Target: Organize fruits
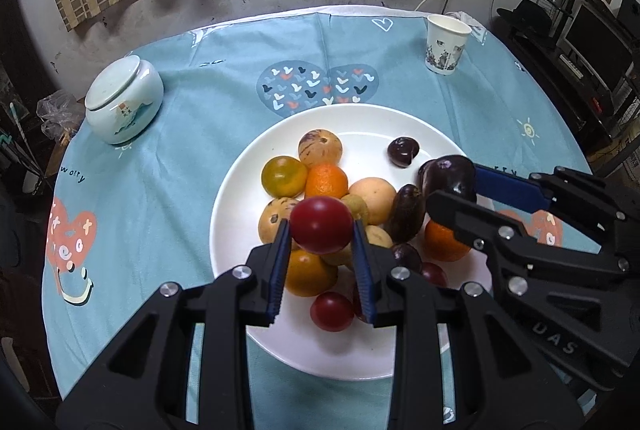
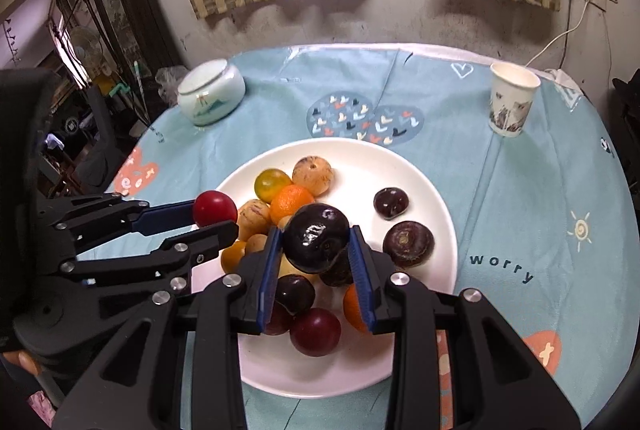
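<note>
White plate (image 1: 256,165) near the table's front edge carries a heap of fruit, and much of that heap is hidden behind the 2 sets of tongs. The left gripper (image 1: 321,230) is clenched on a red tomato (image 1: 321,224), lifted above the pile; the fruit is round, so no long axis can be made out. The right gripper (image 2: 315,244) grasps a dark purple fruit (image 2: 316,244), also raised over the plate, its glossy blunt face turned toward the camera; its far end is out of sight. An orange (image 1: 326,181) and a yellow-green tomato (image 1: 283,177) sit toward the plate's far side. A lidded jar (image 1: 123,98) stands at the table's far left edge, a paper cup (image 1: 445,43) at the far right corner. The blue tablecloth (image 1: 180,157) is cut off at the bottom.
</note>
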The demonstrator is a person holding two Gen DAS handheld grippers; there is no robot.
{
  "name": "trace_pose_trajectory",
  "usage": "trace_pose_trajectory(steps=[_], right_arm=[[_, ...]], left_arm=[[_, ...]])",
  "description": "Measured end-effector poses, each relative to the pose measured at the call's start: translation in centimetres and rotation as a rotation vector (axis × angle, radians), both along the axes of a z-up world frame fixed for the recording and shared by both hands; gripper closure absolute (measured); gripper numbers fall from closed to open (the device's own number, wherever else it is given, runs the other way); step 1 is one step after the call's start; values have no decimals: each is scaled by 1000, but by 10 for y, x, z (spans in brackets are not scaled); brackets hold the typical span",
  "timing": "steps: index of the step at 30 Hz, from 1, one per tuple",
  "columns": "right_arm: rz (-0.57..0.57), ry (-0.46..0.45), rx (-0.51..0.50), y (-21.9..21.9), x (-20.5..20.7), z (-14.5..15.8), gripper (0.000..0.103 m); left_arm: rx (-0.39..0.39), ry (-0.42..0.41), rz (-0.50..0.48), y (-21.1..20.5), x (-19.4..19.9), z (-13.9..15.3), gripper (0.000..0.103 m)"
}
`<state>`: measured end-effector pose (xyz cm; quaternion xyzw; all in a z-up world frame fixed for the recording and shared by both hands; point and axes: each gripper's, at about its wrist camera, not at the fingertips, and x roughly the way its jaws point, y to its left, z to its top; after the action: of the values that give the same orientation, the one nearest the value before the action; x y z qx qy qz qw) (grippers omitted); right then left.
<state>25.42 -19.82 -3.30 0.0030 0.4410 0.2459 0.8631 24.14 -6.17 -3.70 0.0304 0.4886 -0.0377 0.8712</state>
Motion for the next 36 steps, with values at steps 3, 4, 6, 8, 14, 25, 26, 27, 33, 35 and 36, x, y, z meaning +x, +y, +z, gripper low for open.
trace_pose_trajectory(steps=[3, 4, 6, 8, 14, 25, 26, 27, 33, 35, 36], right_arm=[[-5, 14, -8, 3, 7, -5, 69], [-6, 8, -17, 4, 9, -7, 69], [-9, 7, -22, 5, 12, -8, 69], [-13, 15, -10, 5, 18, -8, 69], [-34, 84, -6, 4, 34, -14, 64], [-74, 55, 105, -10, 28, 12, 36], [-73, 47, 110, -12, 26, 16, 36], [-72, 38, 116, -13, 24, 21, 36], [-64, -53, 138, -22, -2, 66, 36], [-61, -89, 141, -26, -15, 81, 36], [-58, -117, 128, -29, -24, 87, 36]], left_arm=[[1, 9, 6, 1, 2, -3, 72], [1, 10, 6, 1, 3, -4, 72], [3, 13, 11, 2, 4, -6, 73], [5, 14, 9, 2, 5, -8, 72], [13, 20, 12, 2, 6, -12, 68], [21, -19, 38, 6, -2, 4, 41], [22, -24, 38, 6, -3, 6, 41], [21, -32, 39, 5, -5, 10, 41], [13, -99, 32, 3, -25, 42, 39], [21, -134, 27, 3, -36, 55, 36], [33, -162, 23, 2, -43, 63, 26]])
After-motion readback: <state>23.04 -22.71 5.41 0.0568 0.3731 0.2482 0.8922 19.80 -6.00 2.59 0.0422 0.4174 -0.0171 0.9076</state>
